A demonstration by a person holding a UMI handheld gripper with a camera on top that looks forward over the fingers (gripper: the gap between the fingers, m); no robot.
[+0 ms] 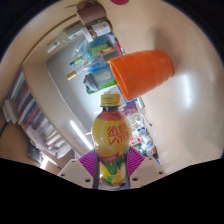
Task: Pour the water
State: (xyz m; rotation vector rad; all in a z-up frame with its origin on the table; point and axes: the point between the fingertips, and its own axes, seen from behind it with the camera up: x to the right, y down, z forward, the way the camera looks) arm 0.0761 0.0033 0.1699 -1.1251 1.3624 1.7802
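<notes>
A plastic bottle (111, 140) with an orange cap and a yellow label stands between my fingers, its base hidden low between them. Both purple pads (90, 163) press against its sides, so my gripper (111, 172) is shut on it. The whole scene is tilted. Just beyond the bottle's cap lies an orange cup (142, 72) on the pale table (190, 110), its rim facing the bottle and close to the cap. I cannot see any water leaving the bottle.
Beyond the cup stand several bottles and packages (88, 55) in a cluster on the table. A brown object (93, 12) sits farther off. Shelves with coloured items (30, 115) run along the room's side.
</notes>
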